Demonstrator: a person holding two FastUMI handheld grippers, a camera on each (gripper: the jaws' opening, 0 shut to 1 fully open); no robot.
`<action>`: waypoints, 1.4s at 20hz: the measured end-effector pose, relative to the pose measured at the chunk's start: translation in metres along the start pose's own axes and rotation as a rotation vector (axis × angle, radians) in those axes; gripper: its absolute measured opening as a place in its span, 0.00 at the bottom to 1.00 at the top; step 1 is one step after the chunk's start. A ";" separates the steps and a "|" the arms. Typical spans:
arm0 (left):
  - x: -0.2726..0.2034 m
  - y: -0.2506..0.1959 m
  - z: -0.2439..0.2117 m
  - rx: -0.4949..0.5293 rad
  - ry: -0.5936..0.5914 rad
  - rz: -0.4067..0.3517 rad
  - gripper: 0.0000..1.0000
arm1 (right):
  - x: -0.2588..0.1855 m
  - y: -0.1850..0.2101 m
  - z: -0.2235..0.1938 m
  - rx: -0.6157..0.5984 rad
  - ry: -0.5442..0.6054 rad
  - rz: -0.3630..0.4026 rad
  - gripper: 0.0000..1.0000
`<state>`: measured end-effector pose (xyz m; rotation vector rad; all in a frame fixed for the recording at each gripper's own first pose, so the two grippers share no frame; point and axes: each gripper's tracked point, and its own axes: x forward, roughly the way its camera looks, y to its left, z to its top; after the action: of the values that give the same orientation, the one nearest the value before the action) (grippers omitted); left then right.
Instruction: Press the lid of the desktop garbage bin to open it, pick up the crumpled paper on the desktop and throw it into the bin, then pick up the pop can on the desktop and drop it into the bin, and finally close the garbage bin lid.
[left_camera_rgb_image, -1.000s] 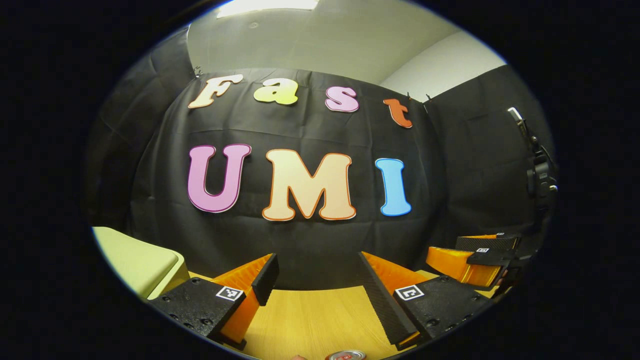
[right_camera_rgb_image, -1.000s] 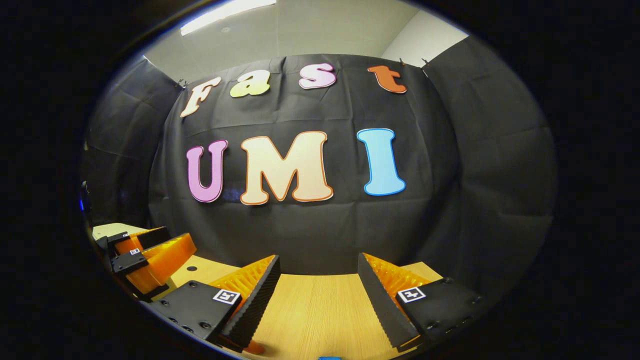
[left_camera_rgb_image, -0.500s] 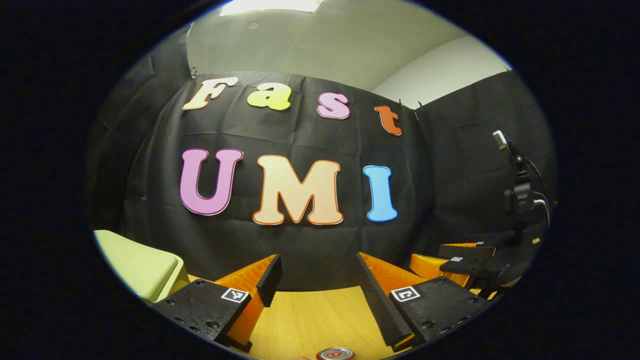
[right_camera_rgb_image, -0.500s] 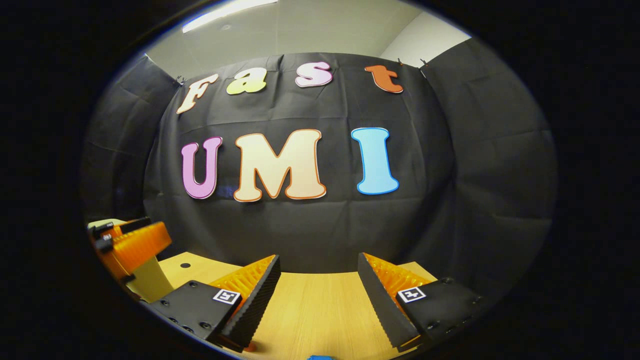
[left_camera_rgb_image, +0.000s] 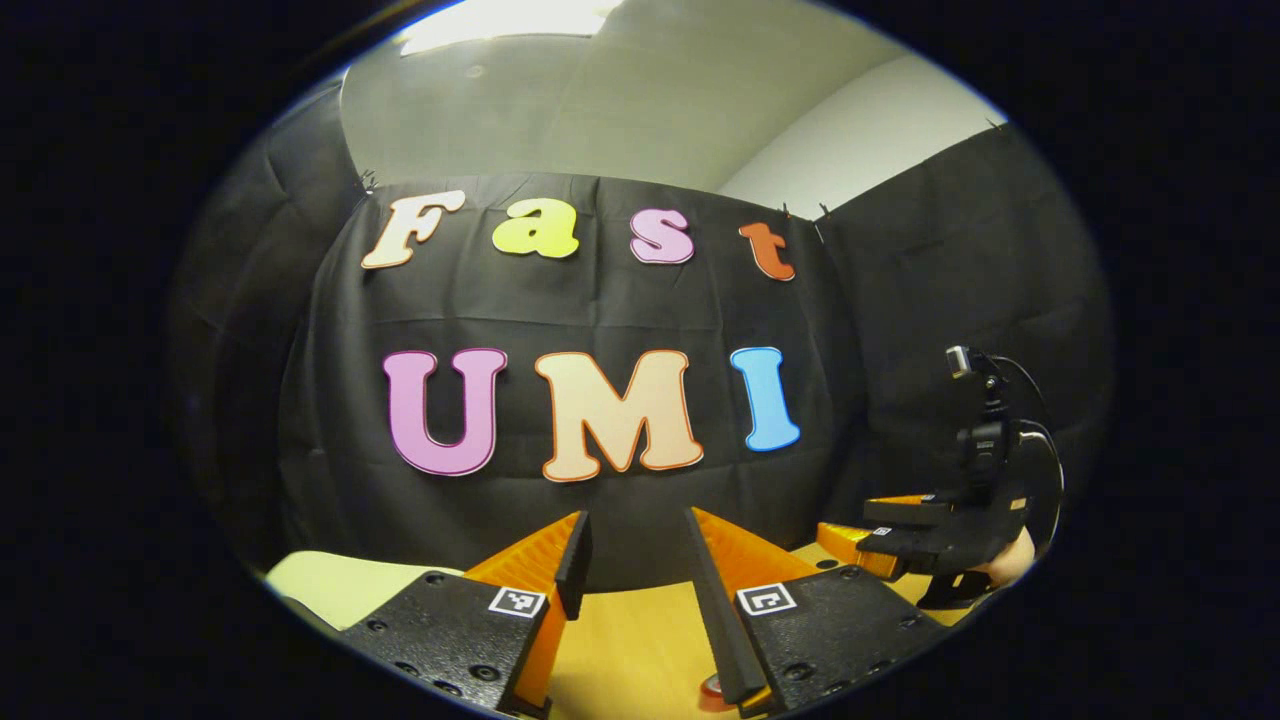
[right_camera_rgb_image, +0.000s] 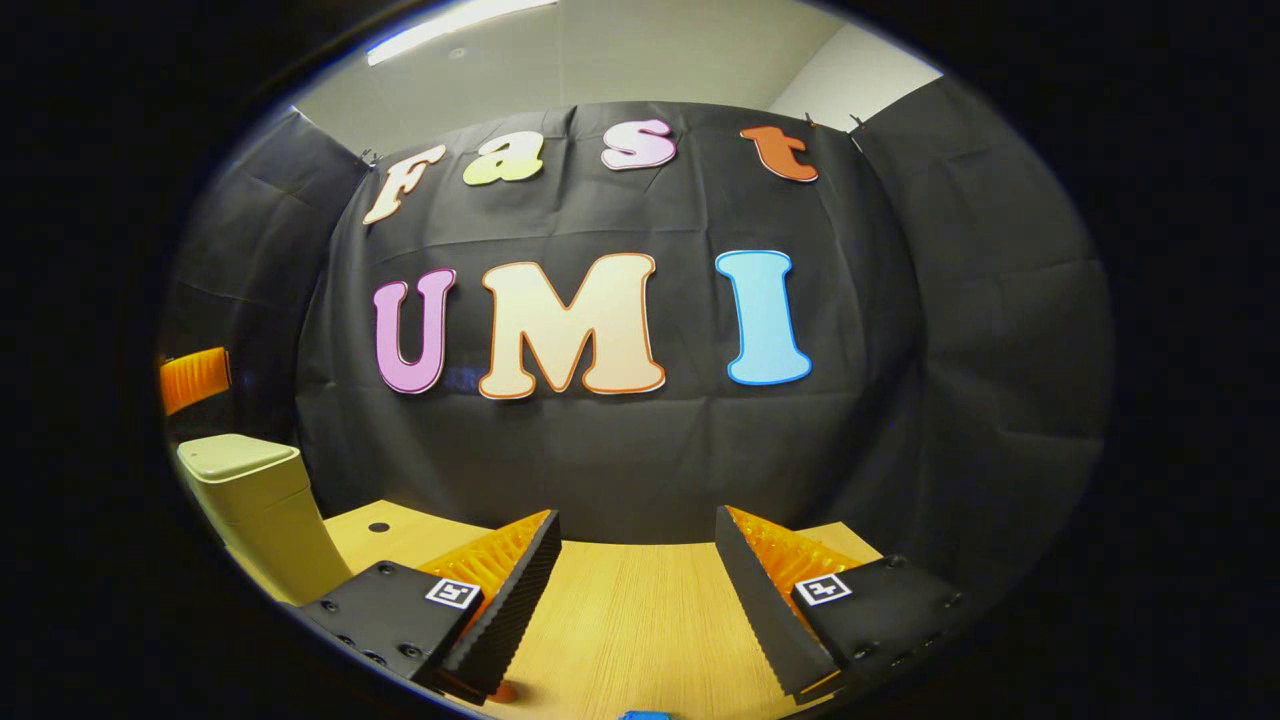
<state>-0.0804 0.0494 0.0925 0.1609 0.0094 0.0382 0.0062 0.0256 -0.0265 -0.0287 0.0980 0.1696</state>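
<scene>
The pale green bin (right_camera_rgb_image: 262, 505) stands at the table's left with its lid down. Its lid (left_camera_rgb_image: 335, 590) also lies low at the left in the left gripper view, just ahead of my left gripper (left_camera_rgb_image: 635, 555). That gripper is open with a narrow gap and nothing between the fingers. One finger (right_camera_rgb_image: 195, 378) of the left gripper hangs above the bin in the right gripper view. A red sliver of the pop can (left_camera_rgb_image: 712, 688) peeks out under my left gripper. My right gripper (right_camera_rgb_image: 640, 560) is open wide over bare wood, holding nothing, and appears at the right (left_camera_rgb_image: 900, 530) with a hand (left_camera_rgb_image: 1005, 560) behind it.
The wooden table (right_camera_rgb_image: 640, 620) runs back to the black cloth wall. A small round hole (right_camera_rgb_image: 378, 527) sits in the tabletop beside the bin. A small blue item (right_camera_rgb_image: 640, 715) lies at the near edge in the right gripper view.
My left gripper has risen and swung toward the bin, and its fingers have come closer together. The right gripper has hardly moved.
</scene>
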 end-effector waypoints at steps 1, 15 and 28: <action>-0.006 0.009 0.001 0.026 0.013 0.009 0.53 | 0.000 -0.002 0.000 0.001 -0.001 -0.002 0.98; -0.077 0.106 -0.054 0.050 0.241 0.154 0.00 | -0.002 -0.003 0.002 0.002 -0.010 0.006 0.98; -0.087 0.113 -0.083 -0.021 0.296 0.152 0.00 | -0.003 -0.022 -0.001 0.046 -0.005 -0.014 0.98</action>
<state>-0.1724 0.1706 0.0296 0.1336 0.2923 0.2139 0.0074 0.0032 -0.0264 0.0174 0.0964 0.1532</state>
